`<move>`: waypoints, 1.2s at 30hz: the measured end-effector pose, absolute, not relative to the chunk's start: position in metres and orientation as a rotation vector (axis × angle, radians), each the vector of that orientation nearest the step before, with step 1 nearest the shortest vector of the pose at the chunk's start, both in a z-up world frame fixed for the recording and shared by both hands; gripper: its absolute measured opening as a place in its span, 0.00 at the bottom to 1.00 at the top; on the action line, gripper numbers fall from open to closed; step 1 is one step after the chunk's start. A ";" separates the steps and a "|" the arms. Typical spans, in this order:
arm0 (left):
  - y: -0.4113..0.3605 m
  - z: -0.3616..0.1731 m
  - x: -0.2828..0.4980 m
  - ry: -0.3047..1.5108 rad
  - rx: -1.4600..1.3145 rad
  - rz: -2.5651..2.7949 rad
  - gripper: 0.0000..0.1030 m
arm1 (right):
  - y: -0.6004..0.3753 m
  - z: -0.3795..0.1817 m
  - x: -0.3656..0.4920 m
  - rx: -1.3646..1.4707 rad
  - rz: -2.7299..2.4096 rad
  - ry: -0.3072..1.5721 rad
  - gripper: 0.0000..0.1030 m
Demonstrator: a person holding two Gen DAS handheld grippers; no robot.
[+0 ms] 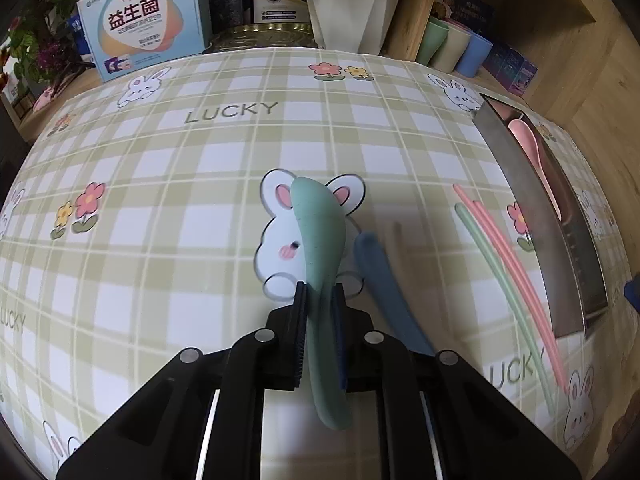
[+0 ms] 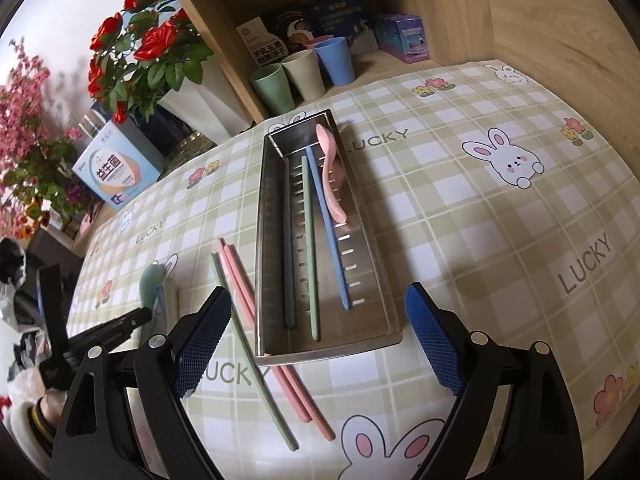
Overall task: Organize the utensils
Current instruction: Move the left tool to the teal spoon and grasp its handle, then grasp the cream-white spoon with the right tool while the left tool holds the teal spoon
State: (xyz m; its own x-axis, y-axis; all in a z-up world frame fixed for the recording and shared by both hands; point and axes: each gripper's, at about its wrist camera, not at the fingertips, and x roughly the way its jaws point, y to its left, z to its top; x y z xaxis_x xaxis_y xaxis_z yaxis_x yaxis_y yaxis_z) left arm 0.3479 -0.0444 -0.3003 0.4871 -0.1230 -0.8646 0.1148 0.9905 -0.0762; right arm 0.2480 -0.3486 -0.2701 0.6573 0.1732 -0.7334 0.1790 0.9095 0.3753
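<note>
My left gripper is shut on a green spoon and holds it above the checked tablecloth; its bowl points away from me. A blue spoon lies blurred just right of it. A green chopstick and two pink chopsticks lie left of the steel tray. My right gripper is open and empty over the near end of the tray. The tray holds a pink spoon, a blue chopstick, a green chopstick and a dark one.
Green, cream and blue cups stand in a wooden shelf behind the tray. A white vase with red roses, a pastel box and dark boxes line the table's far edge. The left gripper also shows in the right wrist view.
</note>
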 end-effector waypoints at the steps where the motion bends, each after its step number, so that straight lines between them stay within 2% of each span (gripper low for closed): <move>1: -0.042 -0.297 0.344 1.040 -0.005 -0.147 0.06 | -0.348 -0.269 0.248 0.441 -0.001 0.861 0.83; 23: -0.015 -0.303 0.311 1.046 -0.037 -0.221 0.07 | -0.307 -0.260 0.243 0.339 0.046 0.899 0.83; 25: -0.014 -0.303 0.309 1.049 -0.039 -0.224 0.07 | -0.300 -0.258 0.244 0.317 0.061 0.903 0.75; 28: -0.011 -0.302 0.304 1.043 -0.027 -0.217 0.06 | -0.291 -0.257 0.244 0.286 0.083 0.910 0.69; 33: 0.004 -0.302 0.295 1.047 -0.020 -0.201 0.06 | -0.268 -0.263 0.250 0.240 0.140 0.954 0.37; 36: 0.017 -0.302 0.288 1.045 -0.028 -0.187 0.06 | -0.246 -0.267 0.256 0.194 0.200 0.974 0.27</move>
